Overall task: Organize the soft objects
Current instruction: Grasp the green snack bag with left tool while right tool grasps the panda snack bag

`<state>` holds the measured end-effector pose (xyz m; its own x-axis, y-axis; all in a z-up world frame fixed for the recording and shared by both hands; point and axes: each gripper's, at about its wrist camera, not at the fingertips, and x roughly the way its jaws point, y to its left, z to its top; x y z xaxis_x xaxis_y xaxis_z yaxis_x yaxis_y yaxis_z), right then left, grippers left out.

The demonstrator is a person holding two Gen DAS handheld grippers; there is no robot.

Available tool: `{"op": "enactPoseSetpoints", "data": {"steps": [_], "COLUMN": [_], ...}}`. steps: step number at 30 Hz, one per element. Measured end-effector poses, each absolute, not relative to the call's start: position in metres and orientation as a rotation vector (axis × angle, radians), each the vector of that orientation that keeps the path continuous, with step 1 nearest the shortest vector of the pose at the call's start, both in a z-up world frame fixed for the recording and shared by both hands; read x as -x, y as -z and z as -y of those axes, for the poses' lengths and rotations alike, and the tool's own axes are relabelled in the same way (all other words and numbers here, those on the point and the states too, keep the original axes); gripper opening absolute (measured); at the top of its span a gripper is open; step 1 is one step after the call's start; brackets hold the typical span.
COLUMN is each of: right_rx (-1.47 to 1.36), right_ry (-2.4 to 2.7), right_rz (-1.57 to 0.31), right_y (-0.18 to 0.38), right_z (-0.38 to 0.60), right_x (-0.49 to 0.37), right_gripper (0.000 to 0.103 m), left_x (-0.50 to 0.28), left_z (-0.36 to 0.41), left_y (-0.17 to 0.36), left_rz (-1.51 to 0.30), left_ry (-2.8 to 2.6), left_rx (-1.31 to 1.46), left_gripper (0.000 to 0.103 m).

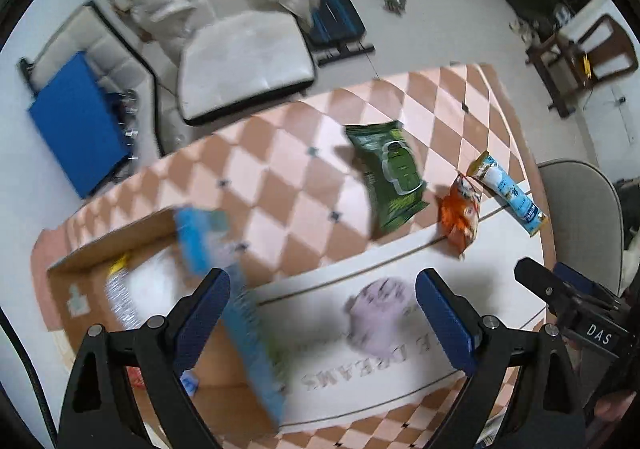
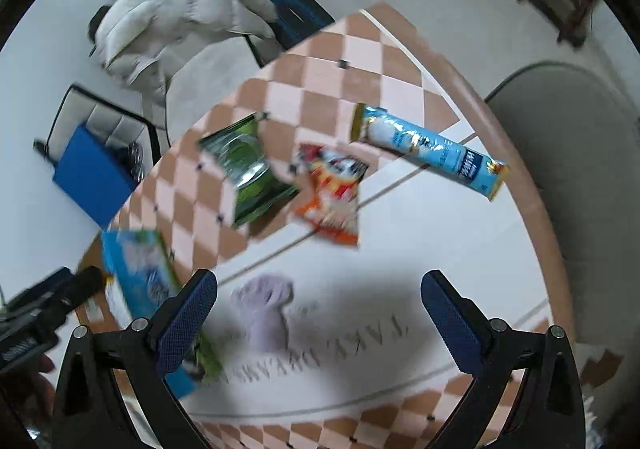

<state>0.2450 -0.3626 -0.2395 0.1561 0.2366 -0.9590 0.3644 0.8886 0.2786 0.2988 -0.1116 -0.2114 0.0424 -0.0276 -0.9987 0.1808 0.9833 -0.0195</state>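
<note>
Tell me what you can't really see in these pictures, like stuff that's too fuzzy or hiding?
- Purple soft thing: motion-blurred in both views; its kind is unclear.
- Blue pack: smeared in the left wrist view, label unreadable.
- Cardboard box: contents blurred, partly hidden behind the left gripper.
- Tablecloth lettering: blurred in the right wrist view, partly covered by the purple thing.

The white mat [image 1: 360,369] low in the left wrist view bears upside-down lettering ending "DREAMS", and a black gripper body [image 1: 592,333] at lower right carries a label reading "DAS".
</note>
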Motion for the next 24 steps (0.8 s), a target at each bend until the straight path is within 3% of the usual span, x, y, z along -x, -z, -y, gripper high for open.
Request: {"op": "enactPoseSetpoints", "data": {"steps": [2, 10, 21, 22, 23, 24], "right_rx": [-0.553, -0.655, -0.629, -0.621, -0.614, -0.603], "right_ry": [0.089, 0.01, -0.027, -0.024, -0.022, -0.015], "right_rz": [-1.458, -1.573, -1.638, -1.647, -1.654, -1.652], "right_y": [0.262, 0.339, 0.38, 0.383, 0.385, 0.385], "right_z": [0.379, 0.395, 0.374, 0.372, 0.369, 0.368], "right_x": [-0.263, -0.311, -0.327, -0.328, -0.328, -0.33], "right_gripper": [0.1, 0.076, 0.075, 0.071, 0.071, 0.064], "left_x": [-0.317, -0.368, -0.392, -0.391, -0.39, -0.389], "left_z": [0.129, 0.173, 0.202, 0.202, 0.202, 0.2], "left_y": [0.234, 0.311, 0.378, 0.379, 0.38, 0.381], "left_rz": [-1.573, -1.758, -1.866, -1.86, -1.851, -1.851], "left_ry": [0.174, 0.216, 0.183, 0.175, 0.161, 0.148], "left_rx": [-0.117, -0.039, -0.092, -0.102, -0.114, -0.118], "left_gripper": [0.095, 0.095, 0.093, 0.086, 0.061, 0.045]}}
